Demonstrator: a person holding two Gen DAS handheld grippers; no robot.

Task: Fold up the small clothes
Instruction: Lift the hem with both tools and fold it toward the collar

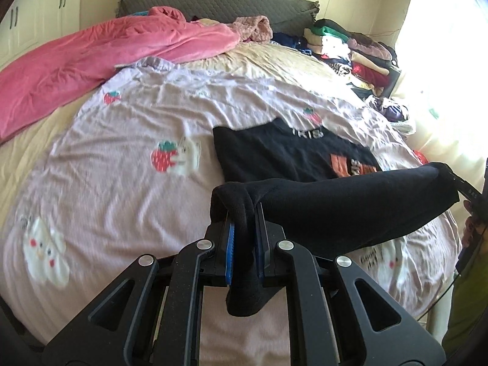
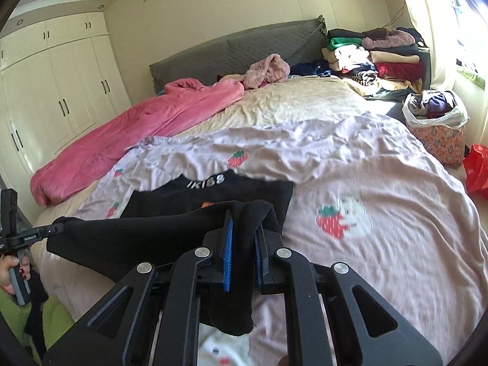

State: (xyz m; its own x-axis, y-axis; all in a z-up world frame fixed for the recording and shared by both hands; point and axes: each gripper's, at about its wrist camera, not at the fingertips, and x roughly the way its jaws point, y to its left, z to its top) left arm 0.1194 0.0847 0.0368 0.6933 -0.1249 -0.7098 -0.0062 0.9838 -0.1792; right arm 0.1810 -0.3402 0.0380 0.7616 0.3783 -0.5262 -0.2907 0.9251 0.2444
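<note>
A small black garment with orange print and white lettering [image 1: 289, 158] lies on the lilac strawberry-print sheet [image 1: 137, 128]. Its near part is lifted and stretched between both grippers. My left gripper [image 1: 244, 231] is shut on the left end of the lifted black fabric [image 1: 335, 204]. My right gripper [image 2: 244, 238] is shut on the right end of the same fabric [image 2: 137, 238]. The far part of the garment [image 2: 231, 189] lies flat on the sheet. The right gripper also shows at the right edge of the left wrist view [image 1: 466, 192].
A pink blanket [image 1: 91, 61] lies across the bed's far left. Piles of folded clothes [image 2: 381, 58] stand at the far right by the grey headboard [image 2: 244, 52]. A floral basket with clothes [image 2: 436, 128] and a red bag [image 2: 475, 170] are at the bed's right side. White wardrobes [image 2: 55, 91] stand left.
</note>
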